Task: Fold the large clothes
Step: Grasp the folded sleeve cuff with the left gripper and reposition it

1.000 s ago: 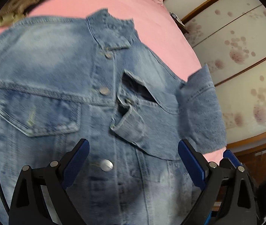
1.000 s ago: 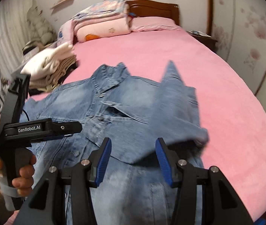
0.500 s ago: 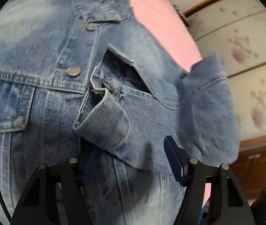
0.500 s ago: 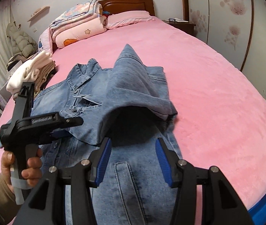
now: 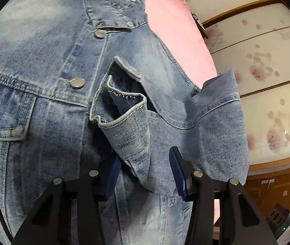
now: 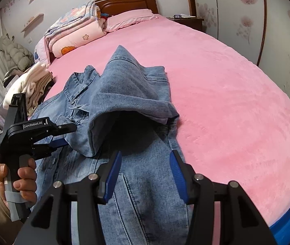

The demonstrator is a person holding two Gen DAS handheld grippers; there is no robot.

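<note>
Since a second ago: my left gripper [image 5: 145, 175] has dropped in close over the folded sleeve and its jaws have narrowed from wide; the right side has swung so more of the bed shows.
Left tongs: closing right now, with the sleeve's cuff end [image 5: 132, 143] hanging between the blue pads. Can't tell if the pads are actually pressing denim yet, the left pad is half buried behind the fabric.
Right tongs: my right gripper [image 6: 145, 175] sits half spread, nothing pinched, just hovering above the lower front panel.
Jacket: the faded blue denim jacket [image 6: 136, 183] lies flat, front up, on the pink fleece bed cover [image 6: 236, 112], near my edge of the bed. One sleeve is folded across the chest, and its cloth stands up in a tented hump.
Buttons: two silver metal buttons [image 5: 77, 82] run up the placket, in the left view.
Hand: on the left of the right view, a hand [image 6: 22, 181] grips the other tool's handle.
Further back: stack of cream folded clothes [image 6: 32, 85] at the left edge of the bed.
Far end: rolled floral quilt [image 6: 75, 32] and pink pillow [image 6: 130, 18] against the dark wooden headboard [image 6: 128, 2].
</note>
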